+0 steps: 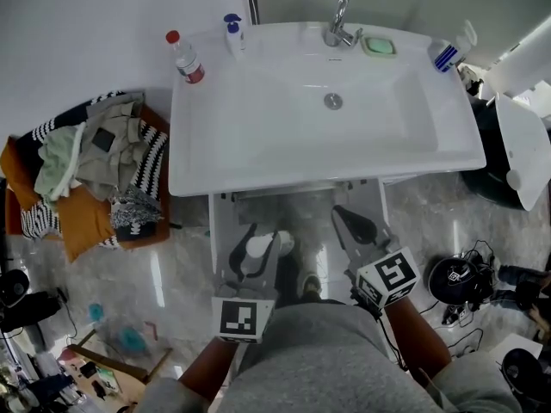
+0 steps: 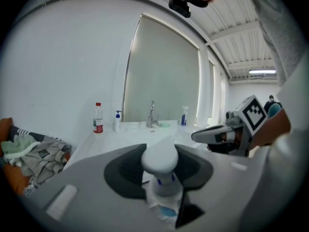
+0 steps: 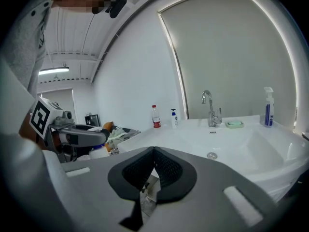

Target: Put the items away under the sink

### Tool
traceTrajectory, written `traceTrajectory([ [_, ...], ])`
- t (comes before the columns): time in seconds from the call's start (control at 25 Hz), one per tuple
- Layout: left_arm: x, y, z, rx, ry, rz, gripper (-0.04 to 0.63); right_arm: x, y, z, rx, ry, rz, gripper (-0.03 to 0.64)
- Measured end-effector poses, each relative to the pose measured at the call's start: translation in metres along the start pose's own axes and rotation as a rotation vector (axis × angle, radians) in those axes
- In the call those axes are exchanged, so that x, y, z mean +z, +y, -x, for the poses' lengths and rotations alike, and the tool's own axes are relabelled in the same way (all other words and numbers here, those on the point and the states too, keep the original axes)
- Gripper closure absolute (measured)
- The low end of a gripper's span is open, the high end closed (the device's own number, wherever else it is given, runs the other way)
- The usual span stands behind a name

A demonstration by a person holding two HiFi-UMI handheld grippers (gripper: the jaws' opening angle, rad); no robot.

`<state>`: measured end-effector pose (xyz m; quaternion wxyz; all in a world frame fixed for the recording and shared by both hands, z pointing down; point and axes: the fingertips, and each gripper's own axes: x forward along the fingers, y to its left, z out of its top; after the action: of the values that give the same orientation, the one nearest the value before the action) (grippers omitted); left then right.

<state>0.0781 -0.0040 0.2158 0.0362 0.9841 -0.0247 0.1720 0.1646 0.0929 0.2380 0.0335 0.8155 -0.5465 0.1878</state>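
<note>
Left gripper: I see its jaws clamped on the neck of a white-capped plastic bottle.
Bottle's place: from the head view, I read it as held low, just in front of the sink's front edge, cap pointing toward the sink.
Right gripper: I see the pads pressed together with nothing between them; it sits beside the left one, apart from it.
Sink top, left: a red-capped bottle and a blue-topped pump bottle stand upright, near each other.
Sink top, back: the faucet, with a green soap dish just beside it.
Sink top, right corner: a spray bottle.
Floor, left of sink: an orange basket heaped with clothes.
</note>
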Motion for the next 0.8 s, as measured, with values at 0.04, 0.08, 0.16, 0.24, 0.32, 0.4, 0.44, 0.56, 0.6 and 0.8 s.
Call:
traceTrajectory([
  [0.04,-0.002,0.003,-0.004,-0.003,0.009,-0.005,0.445,0.002,-0.001,-0.004,-0.001,0.002,0.001,0.618],
  [0.08,-0.004,0.006,-0.008,-0.006,0.017,-0.008,0.445,0.003,-0.002,-0.008,-0.004,0.004,0.001,0.618],
  [0.16,-0.009,0.014,-0.016,-0.011,0.03,-0.016,0.445,0.005,-0.004,-0.016,-0.01,0.011,0.002,0.618],
  [0.24,-0.015,0.02,-0.021,-0.02,0.048,-0.009,0.445,0.007,-0.006,-0.021,-0.019,0.022,0.005,0.618],
  [0.32,-0.019,0.026,-0.026,-0.033,0.065,0.001,0.445,0.007,-0.007,-0.027,-0.025,0.033,0.01,0.618],
  [0.4,-0.024,0.029,-0.032,-0.053,0.078,-0.004,0.445,0.006,-0.007,-0.033,-0.025,0.047,0.022,0.618],
  [0.44,-0.028,0.029,-0.034,-0.066,0.086,-0.011,0.445,0.005,-0.008,-0.035,-0.028,0.053,0.025,0.618],
  [0.56,-0.041,0.027,-0.046,-0.102,0.117,-0.011,0.445,0.003,-0.014,-0.037,-0.059,0.06,0.022,0.618],
  [0.6,-0.044,0.025,-0.05,-0.112,0.126,-0.008,0.445,0.004,-0.017,-0.037,-0.073,0.059,0.019,0.618],
  [0.8,-0.051,0.007,-0.067,-0.166,0.144,-0.01,0.445,0.003,-0.029,-0.027,-0.115,0.055,-0.007,0.618],
])
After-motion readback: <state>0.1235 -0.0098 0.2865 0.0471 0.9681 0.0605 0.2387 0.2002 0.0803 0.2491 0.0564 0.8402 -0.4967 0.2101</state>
